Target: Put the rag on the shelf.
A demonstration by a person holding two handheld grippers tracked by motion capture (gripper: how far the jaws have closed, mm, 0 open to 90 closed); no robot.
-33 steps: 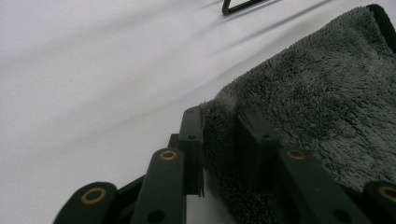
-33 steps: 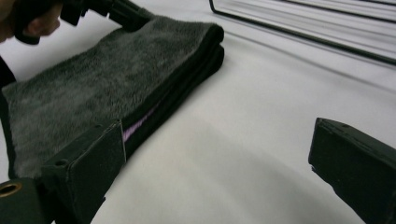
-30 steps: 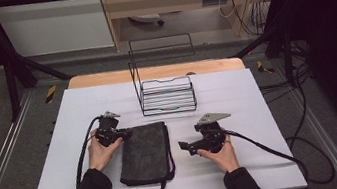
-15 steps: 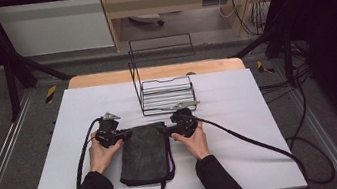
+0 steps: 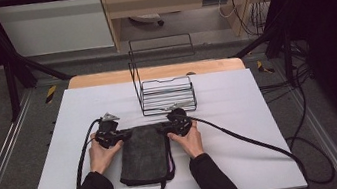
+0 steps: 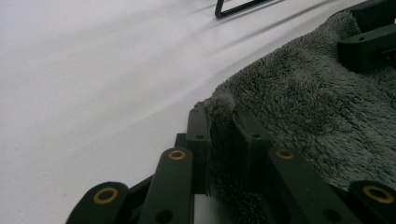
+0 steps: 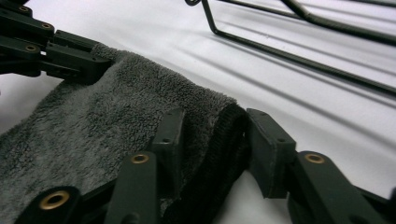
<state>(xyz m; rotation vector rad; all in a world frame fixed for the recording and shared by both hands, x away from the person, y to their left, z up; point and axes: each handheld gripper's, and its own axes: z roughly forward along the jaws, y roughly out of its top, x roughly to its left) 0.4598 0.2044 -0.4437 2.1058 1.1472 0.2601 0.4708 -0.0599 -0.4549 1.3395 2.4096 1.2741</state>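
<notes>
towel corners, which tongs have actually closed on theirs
The left tongs: they pinch the far left corner of the grey towel tight. The right tongs straddle the far right corner with a gap beside the cloth.

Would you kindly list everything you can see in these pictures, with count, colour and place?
towel: one, dark grey, folded, near middle of the table, between the hands
wire rack: one, black, on the table just beyond the towel
table: one, white top with a wooden far edge
cables: black, trailing from each gripper across the table
left gripper: one, black, jaws closed on the towel's far left corner
right gripper: one, black, jaws around the towel's far right corner, a gap still showing
hands: two, in black sleeves, at the near edge
</notes>
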